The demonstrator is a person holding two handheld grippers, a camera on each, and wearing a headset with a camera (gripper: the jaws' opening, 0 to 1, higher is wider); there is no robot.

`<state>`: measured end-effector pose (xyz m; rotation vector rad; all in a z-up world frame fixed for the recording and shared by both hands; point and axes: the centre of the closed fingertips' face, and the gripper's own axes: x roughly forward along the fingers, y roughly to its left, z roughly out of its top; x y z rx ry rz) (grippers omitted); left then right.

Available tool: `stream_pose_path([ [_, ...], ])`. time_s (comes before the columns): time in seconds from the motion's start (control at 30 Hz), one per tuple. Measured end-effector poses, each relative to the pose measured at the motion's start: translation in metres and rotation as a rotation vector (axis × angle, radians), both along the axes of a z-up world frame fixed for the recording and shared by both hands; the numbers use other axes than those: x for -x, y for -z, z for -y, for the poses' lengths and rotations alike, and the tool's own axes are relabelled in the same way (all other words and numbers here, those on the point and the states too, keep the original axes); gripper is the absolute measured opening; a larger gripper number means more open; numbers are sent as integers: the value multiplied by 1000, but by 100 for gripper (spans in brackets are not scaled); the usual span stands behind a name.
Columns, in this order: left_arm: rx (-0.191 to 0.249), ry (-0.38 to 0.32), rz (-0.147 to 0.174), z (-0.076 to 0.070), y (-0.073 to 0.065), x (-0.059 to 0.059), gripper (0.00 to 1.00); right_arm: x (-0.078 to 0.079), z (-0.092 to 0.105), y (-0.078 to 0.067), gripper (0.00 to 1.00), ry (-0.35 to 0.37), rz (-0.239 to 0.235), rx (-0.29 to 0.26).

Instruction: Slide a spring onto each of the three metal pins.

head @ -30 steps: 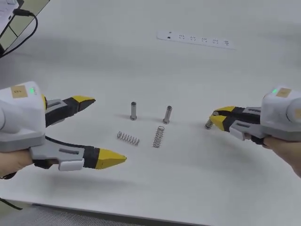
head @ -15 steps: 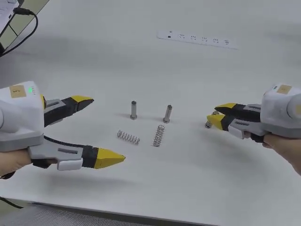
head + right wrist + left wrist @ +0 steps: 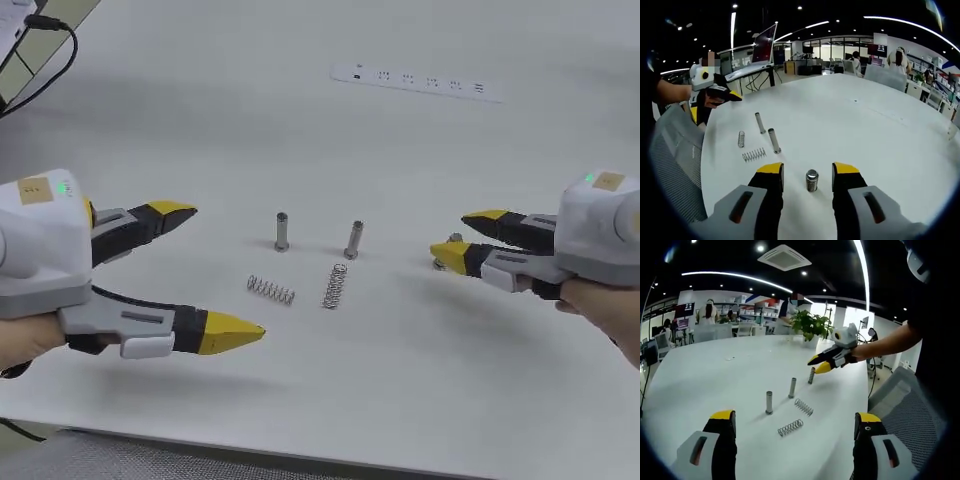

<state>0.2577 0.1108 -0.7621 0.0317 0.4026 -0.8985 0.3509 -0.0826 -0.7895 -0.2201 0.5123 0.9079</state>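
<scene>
Two bare metal pins stand upright mid-table, the left pin (image 3: 282, 231) and the middle pin (image 3: 354, 240). A third pin (image 3: 447, 252) to the right carries a spring; in the right gripper view this pin (image 3: 811, 181) stands between the jaws without touching them. My right gripper (image 3: 457, 235) is open around it. Two loose springs (image 3: 271, 291) (image 3: 335, 287) lie flat in front of the bare pins. My left gripper (image 3: 210, 272) is wide open left of them, holding nothing. In the left gripper view its jaws (image 3: 795, 416) frame the springs (image 3: 804, 407) and pins (image 3: 769, 402).
A white power strip (image 3: 415, 82) lies at the far side of the white table (image 3: 330, 400). A black cable (image 3: 50, 60) runs at the far left corner. The table's front edge is close below the left gripper. People and desks stand far behind.
My right gripper's jaws have spread apart around the pin with the spring. The left gripper, bare pins and loose springs have stayed put.
</scene>
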Motion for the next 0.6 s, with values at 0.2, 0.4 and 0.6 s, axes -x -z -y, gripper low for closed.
stream_pose_path([
  [0.2,-2,-1,0,0,-1,-1,96,2,-2,-9,42,19,22,-13],
  [0.4,-6,-4,2,-1,-1,-1,96,4,-3,-16,44,27,38,-4],
  [0.6,-3,-6,2,-1,-2,-1,96,7,-8,-33,44,19,49,-24],
])
